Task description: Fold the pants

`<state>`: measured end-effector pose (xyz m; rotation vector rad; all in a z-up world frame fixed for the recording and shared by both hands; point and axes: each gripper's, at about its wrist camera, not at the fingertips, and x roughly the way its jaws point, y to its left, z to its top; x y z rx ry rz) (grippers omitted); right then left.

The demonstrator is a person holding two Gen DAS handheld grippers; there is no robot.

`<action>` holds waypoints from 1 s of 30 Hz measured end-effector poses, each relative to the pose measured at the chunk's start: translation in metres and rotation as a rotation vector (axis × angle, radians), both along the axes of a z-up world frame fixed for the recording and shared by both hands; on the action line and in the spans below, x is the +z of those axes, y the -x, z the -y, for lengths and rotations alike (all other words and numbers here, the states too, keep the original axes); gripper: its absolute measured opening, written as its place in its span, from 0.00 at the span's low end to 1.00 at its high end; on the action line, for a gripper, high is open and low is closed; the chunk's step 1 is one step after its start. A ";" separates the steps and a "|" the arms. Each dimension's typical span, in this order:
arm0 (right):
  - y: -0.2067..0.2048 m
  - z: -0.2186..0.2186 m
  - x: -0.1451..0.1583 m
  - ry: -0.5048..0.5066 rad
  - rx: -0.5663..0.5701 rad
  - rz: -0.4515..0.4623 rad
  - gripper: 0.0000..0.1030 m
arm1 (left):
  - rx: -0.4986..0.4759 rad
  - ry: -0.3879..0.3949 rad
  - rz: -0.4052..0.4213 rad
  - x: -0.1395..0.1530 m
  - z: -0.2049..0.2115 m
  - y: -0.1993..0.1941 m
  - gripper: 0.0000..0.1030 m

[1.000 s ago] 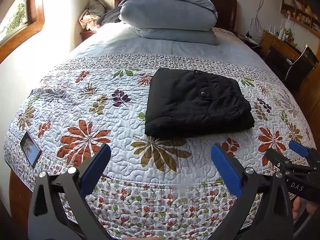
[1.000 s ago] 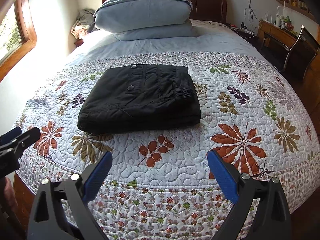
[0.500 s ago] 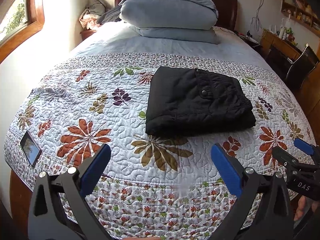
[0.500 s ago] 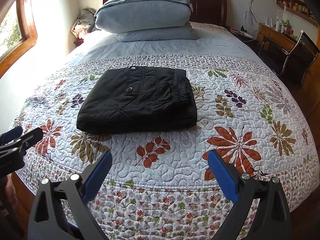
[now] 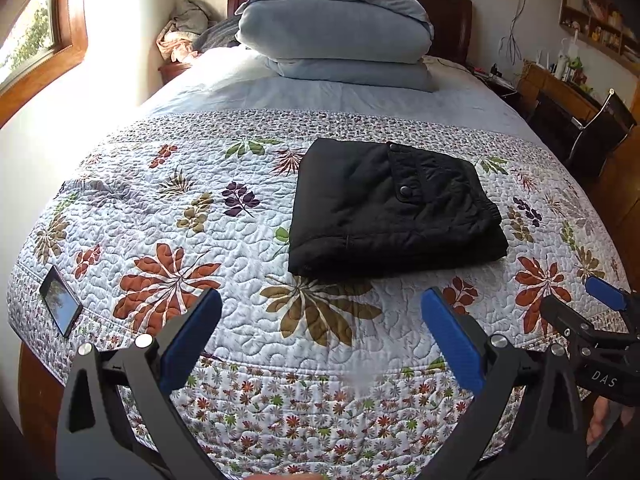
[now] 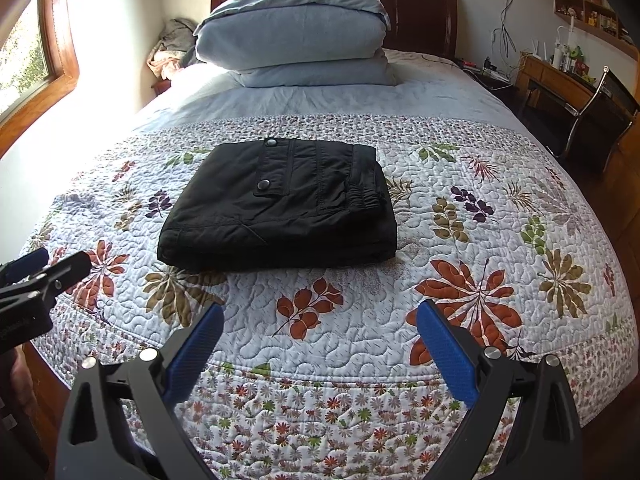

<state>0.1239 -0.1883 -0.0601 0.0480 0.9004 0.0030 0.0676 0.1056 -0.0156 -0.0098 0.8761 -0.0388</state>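
Observation:
Black pants [image 5: 394, 208] [image 6: 280, 204] lie folded into a thick rectangle on the floral quilt [image 5: 224, 240] [image 6: 480, 240] of the bed. A snap-buttoned pocket flap faces up. My left gripper [image 5: 322, 304] hangs open near the bed's foot, well short of the pants, with nothing between its blue pads. My right gripper [image 6: 320, 316] is open too, just as far back, and holds nothing. The right gripper's tip [image 5: 592, 320] shows at the right edge of the left wrist view. The left gripper's tip [image 6: 44, 272] shows at the left edge of the right wrist view.
Blue pillows [image 5: 336, 28] [image 6: 292, 32] are stacked at the dark headboard. A phone [image 5: 60, 306] lies on the quilt's front left corner. A desk and chair [image 6: 592, 108] stand to the right of the bed, a window [image 5: 28, 32] on the left wall.
Both grippers have drawn slightly back and up from the bed; the pants look a bit farther off. The pants lie unmoved and both grippers stay open.

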 end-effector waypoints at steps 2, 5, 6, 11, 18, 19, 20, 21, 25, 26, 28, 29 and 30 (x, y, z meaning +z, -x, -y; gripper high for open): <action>0.000 -0.001 0.000 0.003 0.003 0.000 0.95 | 0.001 0.000 0.000 0.000 0.000 0.000 0.97; 0.000 -0.001 -0.001 0.004 0.005 -0.002 0.95 | -0.001 0.003 0.000 0.000 0.001 0.000 0.97; 0.000 -0.001 -0.001 0.003 0.005 -0.003 0.95 | -0.001 0.001 0.000 0.000 0.001 0.000 0.97; 0.000 -0.001 -0.002 0.004 0.005 -0.003 0.95 | -0.002 0.000 0.001 0.001 0.001 0.000 0.97; -0.001 0.000 -0.003 0.003 0.006 -0.008 0.95 | -0.007 -0.003 0.001 0.000 0.002 -0.001 0.97; -0.001 0.000 -0.003 0.002 0.006 -0.008 0.95 | -0.007 -0.004 0.002 0.000 0.002 0.000 0.97; -0.001 0.000 -0.003 0.002 0.006 -0.008 0.95 | -0.007 -0.004 0.002 0.000 0.002 0.000 0.97; -0.001 0.000 -0.003 0.003 0.007 -0.008 0.95 | -0.007 -0.003 0.001 0.000 0.003 0.000 0.97; -0.001 0.000 -0.004 0.001 0.003 -0.011 0.95 | -0.008 -0.003 0.000 -0.001 0.003 0.000 0.97; -0.001 0.000 -0.004 -0.001 0.002 -0.012 0.95 | -0.008 -0.003 0.000 -0.001 0.003 0.000 0.97; -0.001 0.000 -0.005 0.000 0.001 -0.014 0.95 | -0.010 -0.003 0.000 -0.001 0.003 0.000 0.97; -0.001 0.000 -0.005 0.002 0.001 -0.013 0.95 | -0.012 -0.003 0.002 -0.001 0.003 0.000 0.97; -0.001 0.000 -0.005 0.003 0.000 -0.013 0.95 | -0.014 -0.005 0.005 -0.001 0.003 0.000 0.97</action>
